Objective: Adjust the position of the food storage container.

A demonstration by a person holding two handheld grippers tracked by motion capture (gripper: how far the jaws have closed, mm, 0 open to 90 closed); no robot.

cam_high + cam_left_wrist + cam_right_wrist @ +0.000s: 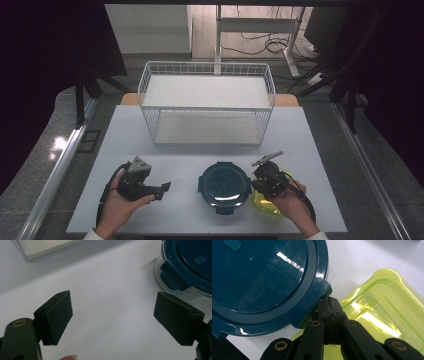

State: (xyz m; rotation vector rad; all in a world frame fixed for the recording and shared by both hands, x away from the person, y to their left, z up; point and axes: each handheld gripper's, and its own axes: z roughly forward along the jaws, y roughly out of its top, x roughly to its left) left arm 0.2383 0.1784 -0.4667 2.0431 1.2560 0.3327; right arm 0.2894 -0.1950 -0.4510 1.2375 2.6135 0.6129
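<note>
A round clear container with a dark teal clip lid [225, 184] stands at the front middle of the white table [320, 150]. Touching its right side lies a translucent yellow-green container [265, 204]. My right gripper [255, 183] is over that yellow-green container [382, 310]; the jaws [330, 302] are shut together, tips against a clip tab of the teal lid [262, 277]. Nothing shows pinched between them. My left gripper [164, 190] rests low at the front left, open and pointing at the teal-lidded container [190, 262]. Only bare table lies between the left gripper's [112, 317] pads.
A white wire two-shelf basket [207, 64] stands at the back middle of the table, and its lower corner [45, 247] appears in the left gripper view. Bare tabletop lies between the basket and the containers. Floor, cables and desk legs lie beyond.
</note>
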